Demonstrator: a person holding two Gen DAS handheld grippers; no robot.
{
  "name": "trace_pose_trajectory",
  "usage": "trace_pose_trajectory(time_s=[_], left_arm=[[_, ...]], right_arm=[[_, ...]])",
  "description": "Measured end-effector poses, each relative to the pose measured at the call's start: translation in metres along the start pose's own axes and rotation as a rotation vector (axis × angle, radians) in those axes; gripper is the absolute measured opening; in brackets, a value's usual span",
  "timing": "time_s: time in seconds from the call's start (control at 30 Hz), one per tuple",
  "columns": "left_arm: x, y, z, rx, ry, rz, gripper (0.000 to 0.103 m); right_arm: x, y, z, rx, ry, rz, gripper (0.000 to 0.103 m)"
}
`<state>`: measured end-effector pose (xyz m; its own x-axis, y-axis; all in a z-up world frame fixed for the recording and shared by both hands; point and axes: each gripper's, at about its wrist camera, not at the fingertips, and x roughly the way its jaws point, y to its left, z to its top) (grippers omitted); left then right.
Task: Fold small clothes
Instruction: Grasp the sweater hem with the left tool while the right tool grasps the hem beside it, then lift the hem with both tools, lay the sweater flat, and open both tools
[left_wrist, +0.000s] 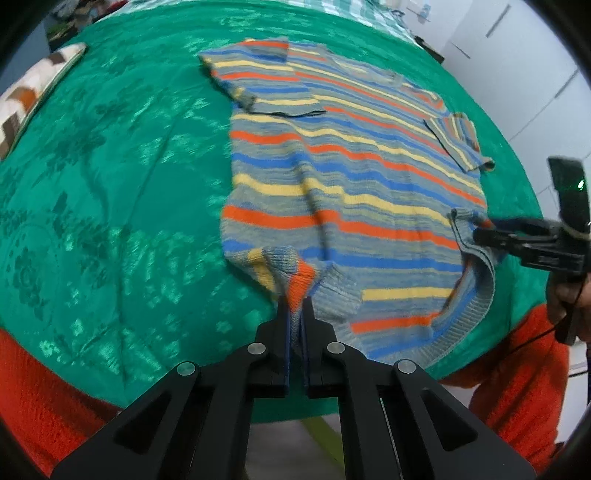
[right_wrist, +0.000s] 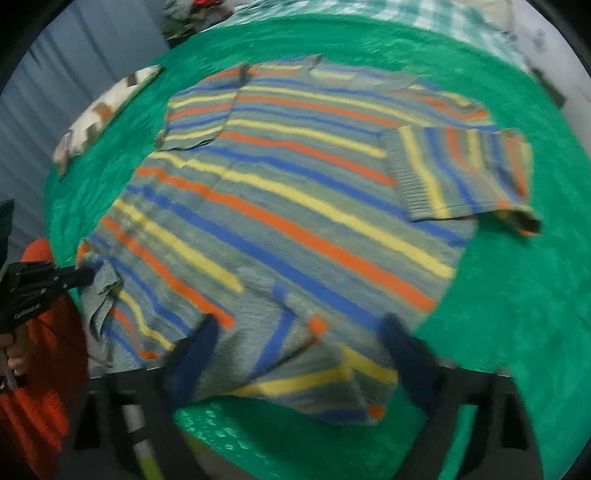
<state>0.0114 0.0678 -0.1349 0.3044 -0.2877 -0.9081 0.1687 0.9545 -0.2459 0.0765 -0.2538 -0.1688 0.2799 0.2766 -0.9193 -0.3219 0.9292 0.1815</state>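
Green patterned cloth (left_wrist: 110, 177) covers the surface; can't tell whether a desk or a bed sits under it. The striped knit sweater (left_wrist: 332, 155) lies flat on it, taking up most of the middle, hem toward the person. Progress, as a judgement: early-mid. Both sleeves are already folded in over the body, left sleeve (left_wrist: 251, 77) and right sleeve (right_wrist: 461, 170); the body itself isn't folded yet, so the hem-to-collar fold(s) remain. Left hand-held gripper (left_wrist: 295, 299) is clamped on a bunched bit of the hem at the near-left corner, fabric pinched between the jaws. Right hand-held gripper (right_wrist: 299, 332): in its own blurred view the fingers stand wide apart with the near hem between them, while the left view shows its tips at the right hem corner, seemingly nipping fabric; conflicting, so can't tell. Patterned pillow (left_wrist: 33, 96) lies at the far left edge. Writing: small white lettering on the left hand-held gripper's body in the right view, too blurred to read. No garment labels visible.
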Motion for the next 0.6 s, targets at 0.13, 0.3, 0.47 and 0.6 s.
trace_pose_trajectory(time_s=[0.13, 0.3, 0.47, 0.6], left_arm=[[-0.015, 0.02, -0.011, -0.04, 0.001, -0.001, 0.002], [-0.022, 0.037, -0.027, -0.053, 0.06, 0.065, 0.0], [-0.012, 0.04, -0.033, -0.047, 0.116, 0.119, 0.003], [-0.02, 0.047, -0.028, -0.117, 0.065, 0.051, 0.03]], right_arm=[[-0.01, 0.002, -0.019, -0.022, 0.048, 0.04, 0.008], [-0.048, 0.003, -0.071, -0.022, 0.111, 0.038, 0.007], [-0.056, -0.008, -0.127, 0.09, 0.199, -0.008, 0.008], [-0.067, -0.031, -0.144, 0.262, 0.153, 0.011, 0.051]])
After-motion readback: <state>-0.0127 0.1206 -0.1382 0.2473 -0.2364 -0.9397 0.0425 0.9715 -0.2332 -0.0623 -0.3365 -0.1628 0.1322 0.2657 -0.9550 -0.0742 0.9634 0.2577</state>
